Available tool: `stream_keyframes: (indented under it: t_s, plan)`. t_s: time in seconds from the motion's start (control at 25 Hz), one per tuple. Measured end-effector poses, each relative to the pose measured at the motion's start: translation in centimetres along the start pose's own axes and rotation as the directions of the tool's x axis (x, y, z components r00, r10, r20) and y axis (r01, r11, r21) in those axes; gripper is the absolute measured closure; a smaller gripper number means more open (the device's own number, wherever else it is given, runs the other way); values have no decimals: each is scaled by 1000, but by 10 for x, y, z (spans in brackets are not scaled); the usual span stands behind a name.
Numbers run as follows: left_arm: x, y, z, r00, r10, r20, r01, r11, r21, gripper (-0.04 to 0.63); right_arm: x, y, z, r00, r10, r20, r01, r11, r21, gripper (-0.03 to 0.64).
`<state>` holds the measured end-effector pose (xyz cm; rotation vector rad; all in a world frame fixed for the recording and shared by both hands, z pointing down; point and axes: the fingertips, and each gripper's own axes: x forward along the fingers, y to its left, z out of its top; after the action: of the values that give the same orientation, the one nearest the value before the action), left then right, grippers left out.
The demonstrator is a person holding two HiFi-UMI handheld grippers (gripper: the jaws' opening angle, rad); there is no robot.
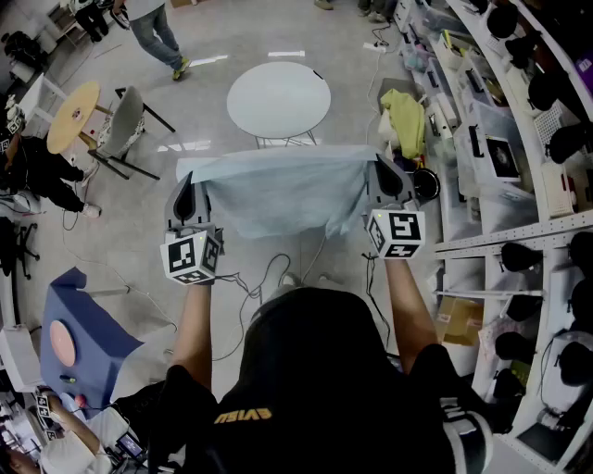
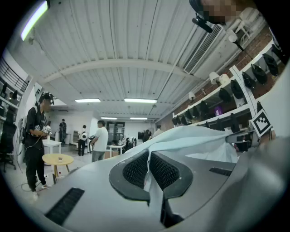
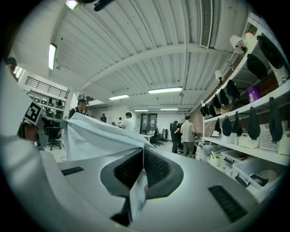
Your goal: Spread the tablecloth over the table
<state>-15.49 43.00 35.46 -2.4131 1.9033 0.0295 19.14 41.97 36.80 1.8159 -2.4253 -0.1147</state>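
Note:
A pale blue tablecloth (image 1: 278, 190) hangs stretched between my two grippers in the head view, sagging in the middle. My left gripper (image 1: 188, 188) is shut on its left corner, and my right gripper (image 1: 381, 173) is shut on its right corner. The round white table (image 1: 278, 100) stands just beyond the cloth's far edge. In the left gripper view the tablecloth (image 2: 190, 140) runs out of the left gripper (image 2: 148, 170) toward the right. In the right gripper view the tablecloth (image 3: 90, 136) spreads left from the right gripper (image 3: 143, 166).
A grey chair (image 1: 123, 125) and a small round wooden table (image 1: 72, 115) stand to the left. Shelving (image 1: 519, 176) with boxes and dark headsets lines the right side. Cables (image 1: 269, 273) lie on the floor at my feet. A person (image 1: 153, 28) walks at the far left; several more show indoors.

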Motion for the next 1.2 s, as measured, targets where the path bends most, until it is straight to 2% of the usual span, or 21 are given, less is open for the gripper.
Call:
stream_keyframes:
  t_s: [0.2, 0.4, 0.56, 0.72, 0.92, 1.2]
  plan:
    - [8, 4, -3, 1000, -21, 0, 21, 1000, 4, 574, 3, 0, 0, 1000, -13, -2, 13, 1000, -3, 612]
    - [16, 10, -10, 999, -47, -2, 47, 998, 38, 574, 8, 3, -4, 1000, -17, -1, 17, 1000, 2, 612]
    - [26, 19, -16, 999, -23, -31, 25, 998, 59, 574, 15, 6, -5, 999, -36, -12, 36, 999, -37, 612]
    - [29, 33, -17, 999, -30, -29, 31, 999, 32, 574, 19, 17, -2, 999, -51, -18, 51, 998, -31, 612]
    - [39, 39, -10, 1000, -17, -20, 18, 997, 77, 574, 28, 16, 7, 997, -83, -3, 83, 995, -50, 611]
    - [48, 54, -2, 999, -36, -35, 38, 998, 57, 574, 42, 23, 16, 994, -106, -14, 104, 992, -67, 611]
